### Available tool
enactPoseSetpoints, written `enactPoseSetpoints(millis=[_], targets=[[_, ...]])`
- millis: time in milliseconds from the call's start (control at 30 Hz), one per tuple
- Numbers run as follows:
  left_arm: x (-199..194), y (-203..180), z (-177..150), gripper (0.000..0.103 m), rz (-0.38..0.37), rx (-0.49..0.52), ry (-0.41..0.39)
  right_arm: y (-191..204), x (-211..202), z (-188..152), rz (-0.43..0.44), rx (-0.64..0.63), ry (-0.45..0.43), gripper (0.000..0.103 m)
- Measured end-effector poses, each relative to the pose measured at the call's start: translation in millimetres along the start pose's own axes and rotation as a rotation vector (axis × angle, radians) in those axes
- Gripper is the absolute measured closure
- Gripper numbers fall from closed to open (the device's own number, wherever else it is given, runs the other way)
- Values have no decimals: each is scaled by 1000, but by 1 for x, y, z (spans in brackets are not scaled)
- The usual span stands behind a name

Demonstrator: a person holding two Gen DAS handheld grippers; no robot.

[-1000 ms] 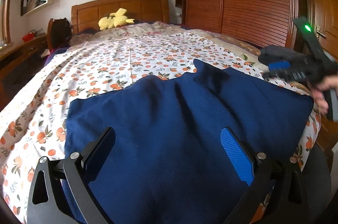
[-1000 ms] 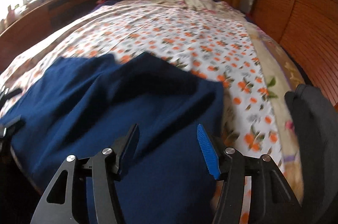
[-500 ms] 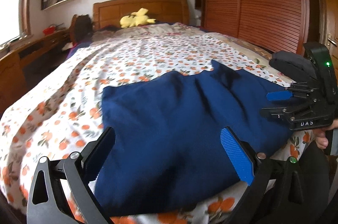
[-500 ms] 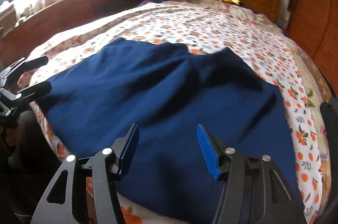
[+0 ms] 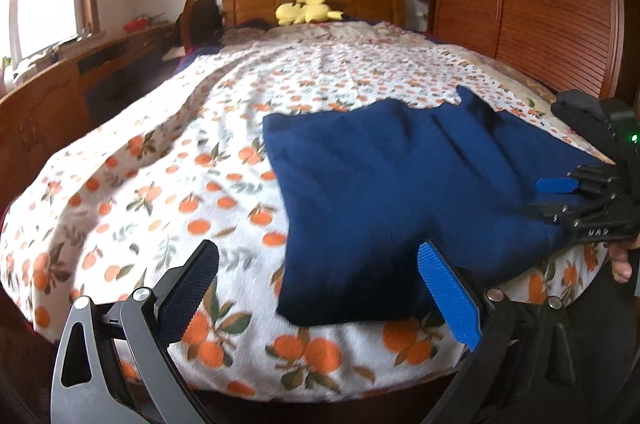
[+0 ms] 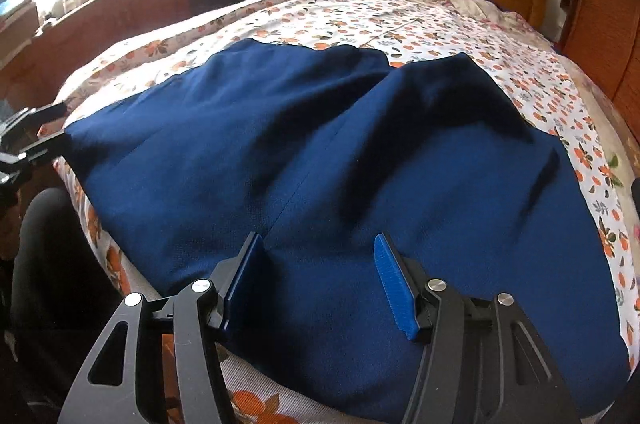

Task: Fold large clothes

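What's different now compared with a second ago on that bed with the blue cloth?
Both tongs drew back toward the foot of the bed. The left tongs slid off to the left, from above the blue garment to its near left corner. The right tongs dropped lower over the cloth. Nothing was grabbed or released; both stayed open. The garment lies spread as before, and the yellow plush toy hasn't moved.

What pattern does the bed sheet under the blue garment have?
The bed sheet is white with printed oranges and green leaves, clearest in the left wrist view.
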State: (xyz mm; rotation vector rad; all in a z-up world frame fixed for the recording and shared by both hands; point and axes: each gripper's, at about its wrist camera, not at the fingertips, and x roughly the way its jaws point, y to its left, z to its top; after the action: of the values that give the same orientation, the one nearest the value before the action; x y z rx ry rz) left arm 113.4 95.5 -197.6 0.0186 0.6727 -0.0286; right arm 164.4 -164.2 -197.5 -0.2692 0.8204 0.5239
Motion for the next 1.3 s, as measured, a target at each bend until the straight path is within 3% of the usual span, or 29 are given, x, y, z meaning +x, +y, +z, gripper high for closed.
enactPoseSetpoints(millis=[133,300,633,733,800,867,1000,1300], targets=[[-1,8,-10,4,3,-21,21,6,-5,1,-33,-12,-7,48],[0,18,-16,23,-14,-65,41,13,-18,2,-11,-14,-36,48],[9,19,-21,37,-72,-121,68,14,-5,-9,-19,2,-27,47],[11,18,-19,47,-100,-133,72,14,-5,-10,-16,5,-31,47],[13,15,-19,66,-138,-140,82,14,-5,-10,-13,7,-34,47],[13,13,-18,74,-146,-141,88,14,-5,-10,-13,8,-33,47],[3,3,-7,86,-139,-119,58,9,-11,-10,13,31,-41,47],[-30,-41,53,90,-156,-55,-79,-34,-51,-16,-24,89,-127,47]])
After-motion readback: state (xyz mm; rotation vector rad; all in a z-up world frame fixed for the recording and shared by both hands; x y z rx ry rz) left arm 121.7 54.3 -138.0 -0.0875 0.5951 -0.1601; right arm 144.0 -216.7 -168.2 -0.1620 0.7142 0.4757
